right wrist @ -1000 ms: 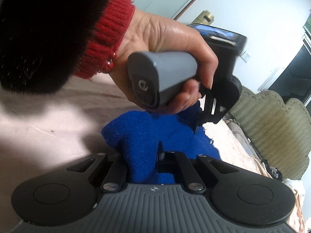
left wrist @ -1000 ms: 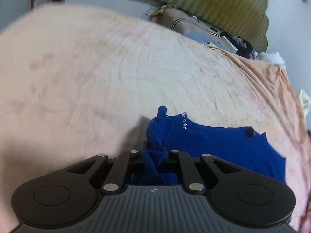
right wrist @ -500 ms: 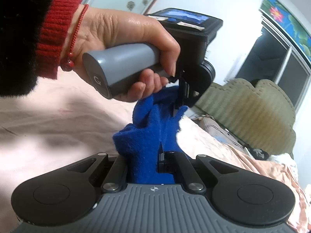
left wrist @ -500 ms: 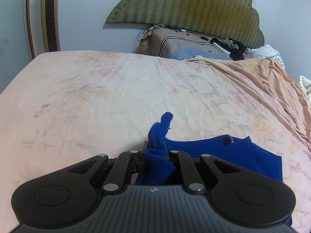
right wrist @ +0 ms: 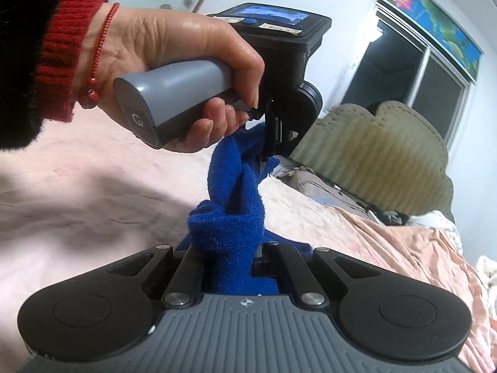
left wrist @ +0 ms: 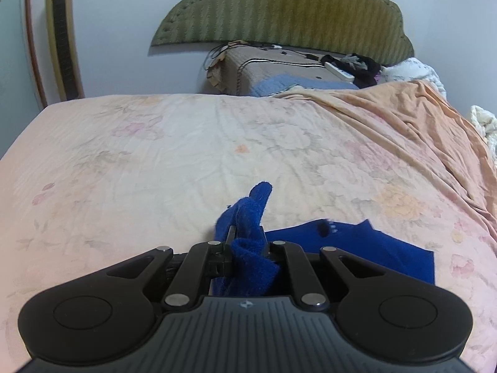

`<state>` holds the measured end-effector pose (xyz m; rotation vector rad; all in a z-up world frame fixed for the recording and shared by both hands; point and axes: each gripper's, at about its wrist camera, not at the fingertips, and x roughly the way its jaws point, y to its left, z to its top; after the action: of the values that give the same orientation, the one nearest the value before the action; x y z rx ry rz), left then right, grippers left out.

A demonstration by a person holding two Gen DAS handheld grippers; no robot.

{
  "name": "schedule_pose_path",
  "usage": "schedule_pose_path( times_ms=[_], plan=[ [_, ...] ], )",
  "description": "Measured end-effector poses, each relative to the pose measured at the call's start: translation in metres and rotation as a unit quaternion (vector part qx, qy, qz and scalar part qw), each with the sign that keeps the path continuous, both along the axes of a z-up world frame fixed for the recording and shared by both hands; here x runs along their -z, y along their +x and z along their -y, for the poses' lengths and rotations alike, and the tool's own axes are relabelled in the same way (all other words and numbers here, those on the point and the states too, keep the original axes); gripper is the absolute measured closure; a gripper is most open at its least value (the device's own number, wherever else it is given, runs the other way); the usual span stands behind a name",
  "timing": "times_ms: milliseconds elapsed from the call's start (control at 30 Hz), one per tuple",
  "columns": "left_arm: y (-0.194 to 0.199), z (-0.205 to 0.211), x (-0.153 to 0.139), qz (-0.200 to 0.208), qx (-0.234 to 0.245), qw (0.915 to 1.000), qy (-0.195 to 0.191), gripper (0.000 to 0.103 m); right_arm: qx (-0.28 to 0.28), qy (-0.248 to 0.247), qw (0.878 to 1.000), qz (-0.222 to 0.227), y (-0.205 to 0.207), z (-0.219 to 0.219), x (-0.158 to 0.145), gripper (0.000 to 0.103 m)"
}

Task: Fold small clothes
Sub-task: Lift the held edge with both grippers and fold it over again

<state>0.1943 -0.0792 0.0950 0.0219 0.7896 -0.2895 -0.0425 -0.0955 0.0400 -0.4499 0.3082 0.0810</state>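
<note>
- Now both claws are higher over the bed than a second ago.
- Left claw and right claw are each clamped on the blue knit garment.
- One edge hangs lifted; the rest lies flat on the bedsheet, so the fold seems just beginning.

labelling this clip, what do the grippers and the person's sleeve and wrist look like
Both grippers, right gripper and left gripper, have ribbed grey bodies with black linkage arms and silver pivots. The left's handle is grey. The sleeve is black and fuzzy over a red knit cuff, beside a red cord bracelet.

Open bedsheet ahead (pillows beyond).
</note>
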Motion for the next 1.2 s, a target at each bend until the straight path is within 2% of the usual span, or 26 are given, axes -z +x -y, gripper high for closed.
schedule_pose_path(
  times_ms=[333,600,800,1000,1200],
  plan=[
    [-0.002,0.073,0.008,0.013,0.042,0.9989,0.019,0.094,0.057,0.060,0.997,-0.011,-0.002,0.055,0.001,0.097],
    [-0.003,0.131,0.022,0.014,0.082,0.9960,0.034,0.094,0.109,0.103,0.988,-0.020,-0.007,0.103,0.011,0.097],
    [-0.005,0.171,0.040,0.006,0.103,0.9937,0.045,0.094,0.143,0.171,0.974,-0.042,-0.007,0.143,0.023,0.097],
    [-0.013,0.206,0.057,0.006,0.131,0.9888,0.073,0.094,0.157,0.226,0.959,-0.062,-0.006,0.171,0.032,0.097],
    [-0.010,0.217,0.071,-0.012,0.139,0.9876,0.072,0.092,0.162,0.304,0.934,-0.091,-0.006,0.191,0.044,0.096]
  ],
)
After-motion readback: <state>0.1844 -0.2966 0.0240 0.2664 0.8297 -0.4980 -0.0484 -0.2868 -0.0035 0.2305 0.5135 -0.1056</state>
